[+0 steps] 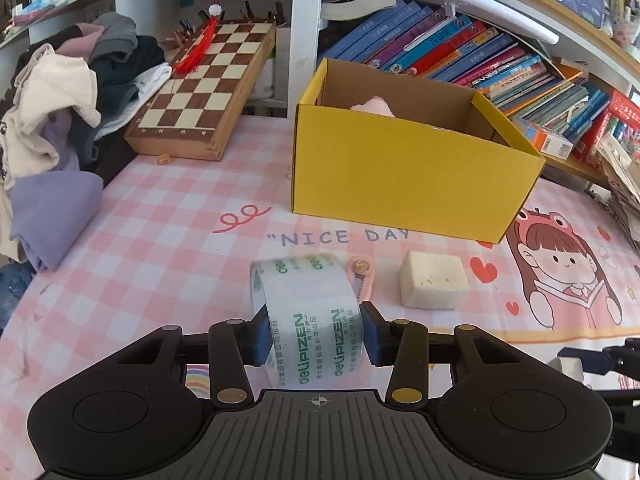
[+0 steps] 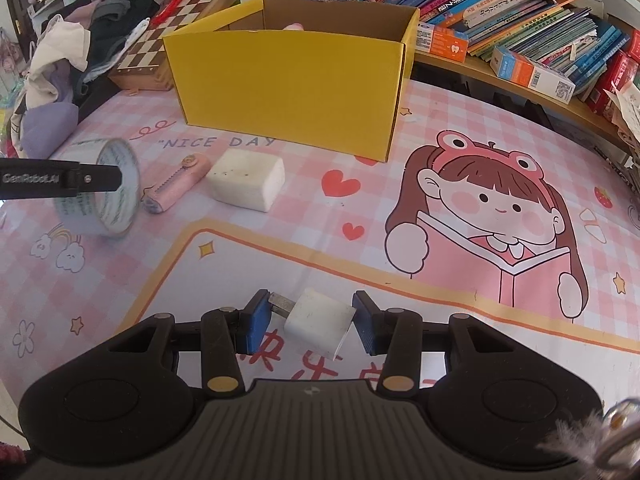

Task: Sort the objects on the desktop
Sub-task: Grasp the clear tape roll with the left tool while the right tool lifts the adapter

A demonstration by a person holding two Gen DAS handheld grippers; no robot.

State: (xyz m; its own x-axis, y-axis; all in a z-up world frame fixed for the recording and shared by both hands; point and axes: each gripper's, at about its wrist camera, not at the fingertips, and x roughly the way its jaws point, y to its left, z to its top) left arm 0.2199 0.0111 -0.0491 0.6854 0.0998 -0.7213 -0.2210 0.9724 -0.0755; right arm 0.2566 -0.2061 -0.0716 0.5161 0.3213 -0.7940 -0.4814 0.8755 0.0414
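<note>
The left gripper (image 1: pixel 316 334) was clamped on a roll of clear tape (image 1: pixel 308 312), its 2 blue pads pressing the roll's flat sides. In the right wrist view the roll (image 2: pixel 105 196) looked blurred and lifted a little off the pink checked mat (image 2: pixel 460 128), though I could not be sure it was clear of the surface. The right gripper (image 2: pixel 308 322) had its fingers spread on either side of a white charger plug (image 2: pixel 320 318) that lay skewed between them; the left pad sat close to the metal prongs, the right pad near a corner, and whether either pad was touching yet I could not tell.

The yellow cardboard box (image 1: pixel 400 176) stood open at the back of the mat, with something pink (image 1: pixel 372 106) already inside. A pink box cutter (image 2: pixel 176 188) and a white block (image 2: pixel 246 184) lay side by side between the tape and the box.

Risks, as I judged them: the tape's smooth film could slip from the pads on the way to the box. The plug, being crooked, could twist or squirt out if the fingers closed on a corner. The left gripper's path passed over the cutter and block, so a low carry could knock them.
</note>
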